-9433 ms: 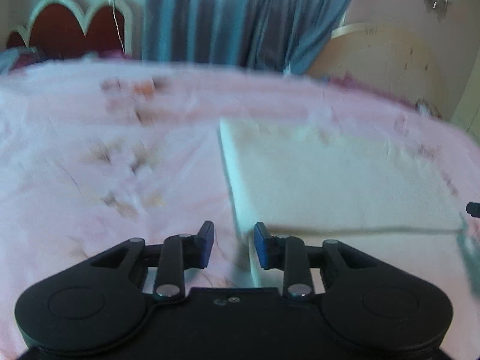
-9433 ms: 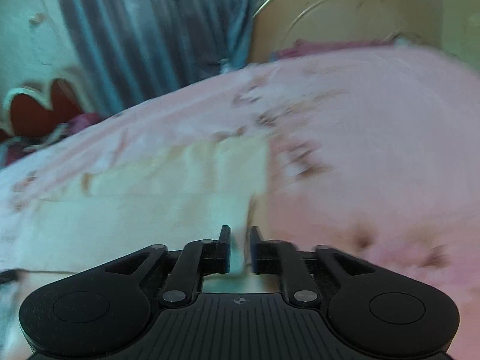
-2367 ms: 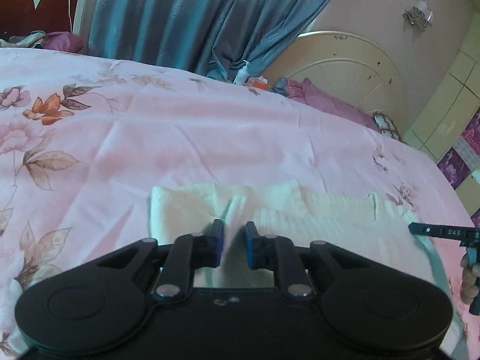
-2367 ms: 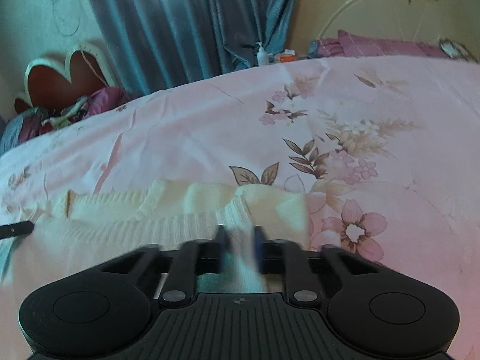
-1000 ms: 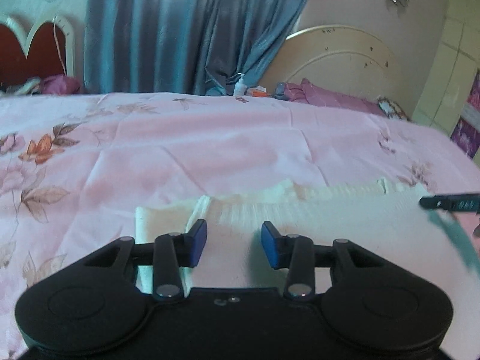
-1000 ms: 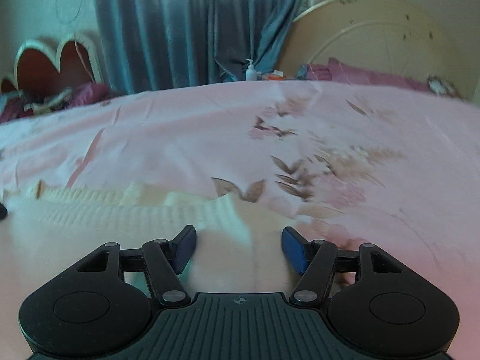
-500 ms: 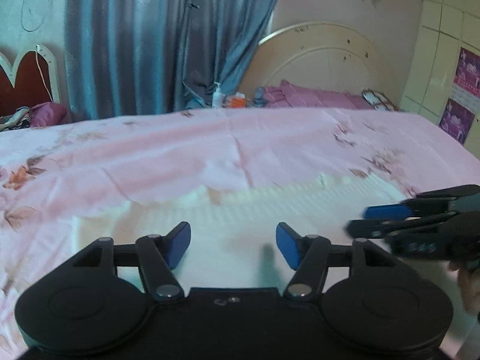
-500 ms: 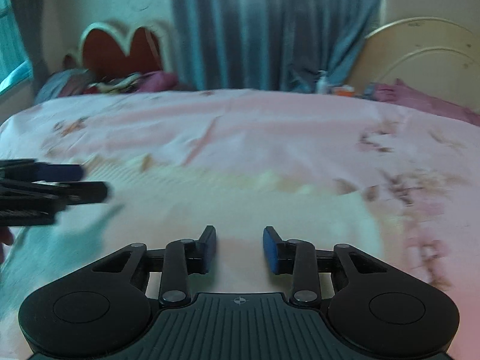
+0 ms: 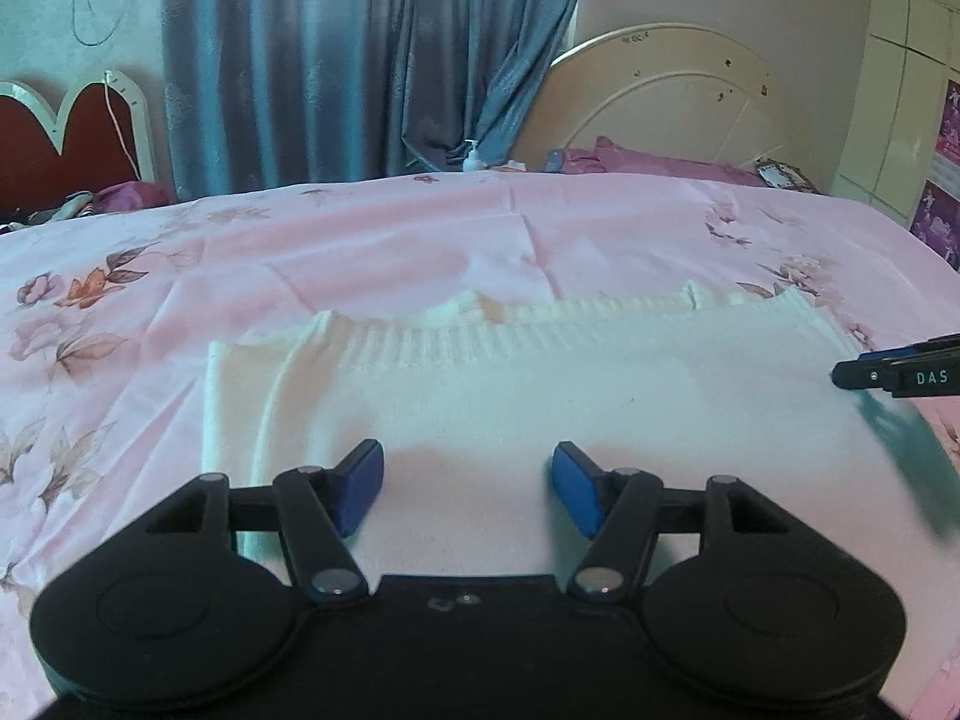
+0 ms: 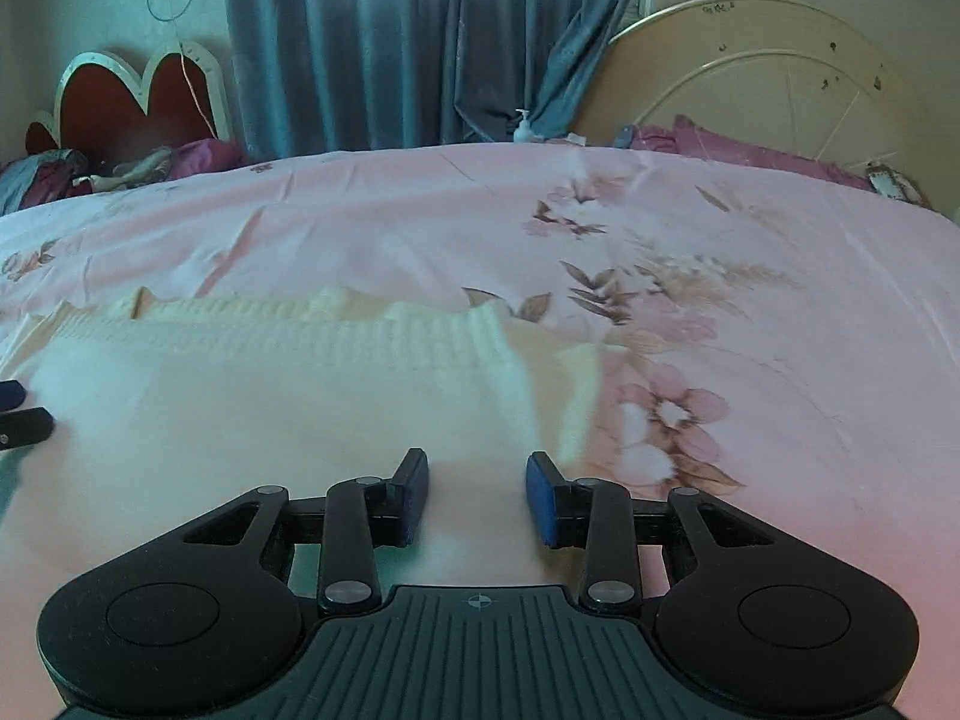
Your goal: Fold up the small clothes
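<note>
A cream knit garment [image 9: 540, 384] lies folded flat on the pink floral bedsheet [image 9: 420, 240], its ribbed hem along the far edge. It also shows in the right wrist view [image 10: 270, 396]. My left gripper [image 9: 468, 489] is open and empty, low over the garment's near left part. My right gripper [image 10: 477, 498] is open and empty over the garment's near right part. The right gripper's fingertips [image 9: 864, 371] show at the right edge of the left wrist view. The left gripper's fingertips [image 10: 18, 414] show at the left edge of the right wrist view.
The pink sheet [image 10: 720, 276] spreads wide around the garment. A blue curtain [image 9: 336, 60] and a cream headboard [image 9: 660, 102] stand behind the bed. A pump bottle [image 9: 474, 156] and purple pillows [image 9: 654, 165] sit at the far edge. A red heart-shaped headboard [image 10: 138, 102] stands far left.
Both grippers let go of the garment after laying the fold down and have opened. In the last half second they swung apart, so each now shows only at the other view's edge.
</note>
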Motion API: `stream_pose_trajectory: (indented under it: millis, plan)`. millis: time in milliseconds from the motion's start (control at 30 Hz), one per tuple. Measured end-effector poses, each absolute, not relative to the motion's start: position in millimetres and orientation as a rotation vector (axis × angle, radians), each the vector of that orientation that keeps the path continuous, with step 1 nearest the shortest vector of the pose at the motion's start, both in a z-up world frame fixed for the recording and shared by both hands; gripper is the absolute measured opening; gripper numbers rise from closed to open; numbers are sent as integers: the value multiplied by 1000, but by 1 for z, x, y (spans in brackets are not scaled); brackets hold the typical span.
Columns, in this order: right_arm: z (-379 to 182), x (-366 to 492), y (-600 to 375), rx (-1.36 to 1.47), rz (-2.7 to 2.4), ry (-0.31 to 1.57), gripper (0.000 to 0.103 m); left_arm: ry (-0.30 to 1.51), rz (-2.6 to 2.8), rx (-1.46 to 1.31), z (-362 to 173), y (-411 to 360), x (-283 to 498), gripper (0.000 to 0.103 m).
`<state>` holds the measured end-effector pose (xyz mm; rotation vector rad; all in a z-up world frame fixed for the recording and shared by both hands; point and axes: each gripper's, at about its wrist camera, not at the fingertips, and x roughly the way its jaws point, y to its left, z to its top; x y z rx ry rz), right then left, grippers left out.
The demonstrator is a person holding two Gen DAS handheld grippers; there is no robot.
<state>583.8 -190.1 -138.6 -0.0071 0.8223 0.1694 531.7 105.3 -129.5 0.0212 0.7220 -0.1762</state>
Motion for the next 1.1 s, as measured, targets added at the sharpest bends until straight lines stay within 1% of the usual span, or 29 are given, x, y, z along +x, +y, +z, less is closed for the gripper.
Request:
stream_pose_trajectory:
  millis: [167, 333, 500, 600, 767, 867, 900, 967, 1100]
  plan:
    - [-117, 558, -149, -25, 320, 767, 35, 677, -224, -22, -108, 88, 513, 61]
    - [-127, 533, -105, -54, 429, 789, 35, 719, -286, 2, -120, 60, 502, 61]
    - [-128, 527, -127, -68, 312, 791, 35, 714, -253, 24, -129, 72, 489, 61]
    - [-131, 530, -150, -28, 287, 833, 35, 718, -233, 14, -129, 85, 483, 61]
    - [-110, 519, -124, -43, 375, 793, 35, 700, -240, -24, -118, 77, 481, 60]
    - [-121, 513, -105, -96, 401, 843, 35, 734, -270, -13, -121, 63, 481, 61]
    - [-126, 508, -105, -108, 395, 844, 35, 765, -271, 0, -127, 60, 482, 61]
    - [-125, 502, -113, -87, 377, 850, 35, 764, -250, 59, -125, 55, 475, 60]
    - [-107, 476, -118, -31, 416, 825, 35, 733, -256, 5, -114, 60, 448, 60]
